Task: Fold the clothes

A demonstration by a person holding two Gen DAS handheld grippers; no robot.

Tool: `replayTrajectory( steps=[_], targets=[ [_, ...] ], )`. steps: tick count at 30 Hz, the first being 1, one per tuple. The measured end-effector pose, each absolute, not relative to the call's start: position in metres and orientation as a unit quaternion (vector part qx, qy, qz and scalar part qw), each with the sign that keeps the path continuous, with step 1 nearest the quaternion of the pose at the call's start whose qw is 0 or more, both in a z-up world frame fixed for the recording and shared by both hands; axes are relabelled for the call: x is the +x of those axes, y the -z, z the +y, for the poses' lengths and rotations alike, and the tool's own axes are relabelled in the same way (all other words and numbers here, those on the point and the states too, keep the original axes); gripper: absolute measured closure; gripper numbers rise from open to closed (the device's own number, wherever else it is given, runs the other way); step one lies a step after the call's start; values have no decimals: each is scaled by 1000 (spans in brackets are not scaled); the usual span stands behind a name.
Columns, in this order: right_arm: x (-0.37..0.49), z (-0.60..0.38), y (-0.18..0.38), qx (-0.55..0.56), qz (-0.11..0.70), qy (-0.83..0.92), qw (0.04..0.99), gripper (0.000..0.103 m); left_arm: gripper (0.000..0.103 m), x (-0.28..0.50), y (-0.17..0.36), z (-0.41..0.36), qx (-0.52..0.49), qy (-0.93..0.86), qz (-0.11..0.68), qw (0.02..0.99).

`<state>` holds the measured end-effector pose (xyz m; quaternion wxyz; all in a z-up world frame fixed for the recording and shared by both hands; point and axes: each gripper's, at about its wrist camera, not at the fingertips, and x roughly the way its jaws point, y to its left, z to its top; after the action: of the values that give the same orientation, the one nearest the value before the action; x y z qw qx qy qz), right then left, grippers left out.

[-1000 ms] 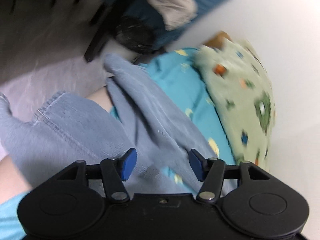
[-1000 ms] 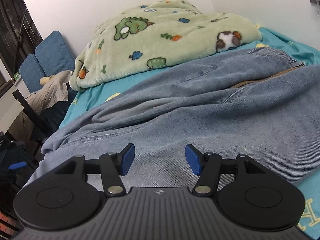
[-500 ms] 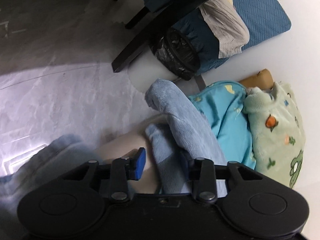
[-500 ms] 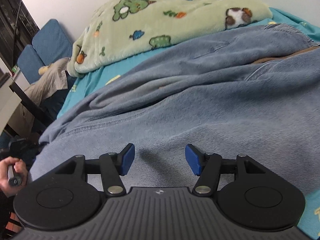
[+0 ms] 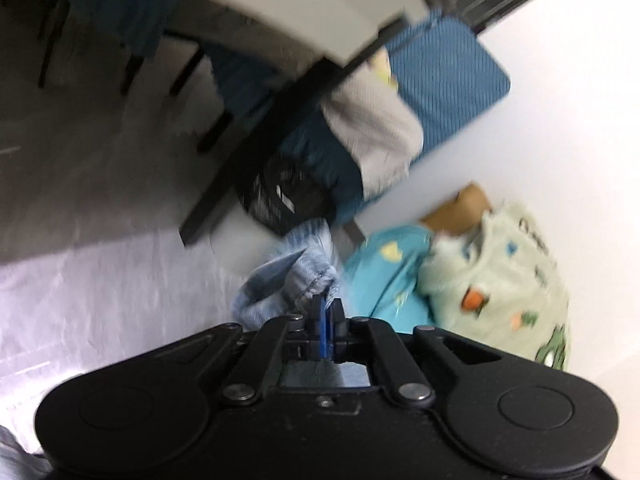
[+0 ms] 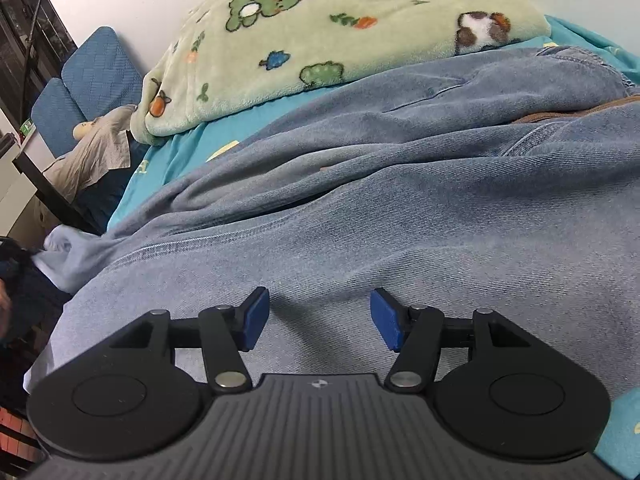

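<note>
A pair of light blue jeans lies spread across the bed on a turquoise sheet. My right gripper is open and hovers just above the denim of one leg. My left gripper is shut on the bunched hem end of a jeans leg at the bed's edge, above the floor. That same bunched hem shows at the far left of the right wrist view.
A green cartoon blanket is heaped at the back of the bed against the white wall. Beside the bed stand a blue cushioned chair with a beige garment, a black bin and a dark-legged table. Grey floor lies below.
My left gripper has closed on the jeans leg hem and lifted it, and its view has swung up toward the chair and table. My right gripper stays open, moved slightly forward over the denim.
</note>
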<state>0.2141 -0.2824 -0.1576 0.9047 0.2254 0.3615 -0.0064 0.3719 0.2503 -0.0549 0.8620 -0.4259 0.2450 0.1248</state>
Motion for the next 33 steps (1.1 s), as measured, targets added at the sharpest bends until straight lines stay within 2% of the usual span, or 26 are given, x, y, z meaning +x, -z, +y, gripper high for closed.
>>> replayTrajectory(
  steps=[4,12,16,20,22,25,33],
  targets=[
    [212,-284,156,233,358,5,904,43,102,359,51,265,-421,-136,247,862],
    [211,-285,154,238,357,4,903,43,102,325,142,287,-472,-182,315,803],
    [211,-284,153,235,356,1,905,43,99,311,157,292,-491,-178,332,786],
    [211,-284,150,231,352,-2,907,43,88,303,147,295,-499,-146,340,784],
    [210,-285,148,230,348,-1,909,43,73,294,135,293,-500,-126,338,788],
    [207,-287,144,230,341,0,912,43,63,279,115,287,-494,-93,338,796],
    [196,-298,125,210,316,20,925,43,57,226,106,292,-513,-69,389,762]
  ],
)
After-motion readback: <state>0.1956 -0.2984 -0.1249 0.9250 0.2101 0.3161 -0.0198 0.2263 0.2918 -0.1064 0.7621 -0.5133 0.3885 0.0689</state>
